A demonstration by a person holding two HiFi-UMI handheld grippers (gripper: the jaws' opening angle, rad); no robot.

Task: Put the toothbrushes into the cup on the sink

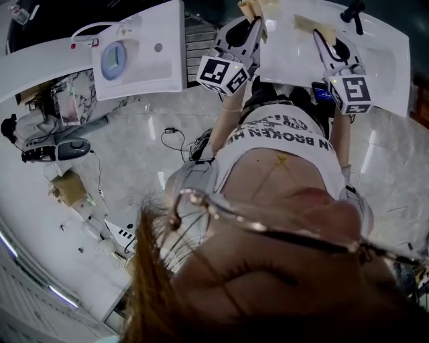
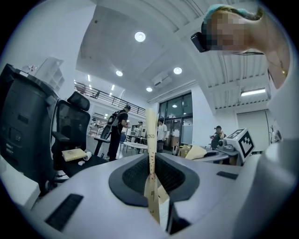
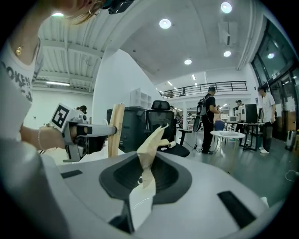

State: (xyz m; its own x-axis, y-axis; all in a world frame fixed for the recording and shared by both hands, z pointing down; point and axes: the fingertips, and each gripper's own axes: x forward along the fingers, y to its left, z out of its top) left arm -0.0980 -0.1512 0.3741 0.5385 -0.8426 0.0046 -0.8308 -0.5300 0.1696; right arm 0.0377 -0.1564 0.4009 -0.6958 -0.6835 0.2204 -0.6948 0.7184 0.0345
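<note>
No toothbrush and no cup can be made out in any view. My left gripper (image 2: 152, 179) is shut on a flat beige paper strip (image 2: 151, 135) printed "END", which stands upright between the jaws. My right gripper (image 3: 144, 182) is shut on a crumpled beige paper piece (image 3: 152, 142). In the head view both grippers are held up in front of the person's chest, the left gripper (image 1: 253, 15) and right gripper (image 1: 320, 33) reaching over a white sink counter (image 1: 382, 47). The right gripper view also shows the left gripper's paper strip (image 3: 115, 130).
A second white sink unit (image 1: 144, 50) with a bluish basin stands at the left. A black faucet (image 1: 353, 12) sits on the right counter. Cables (image 1: 177, 137) lie on the tiled floor. Office chairs (image 3: 161, 116), tables and standing people (image 2: 117, 130) fill the room behind.
</note>
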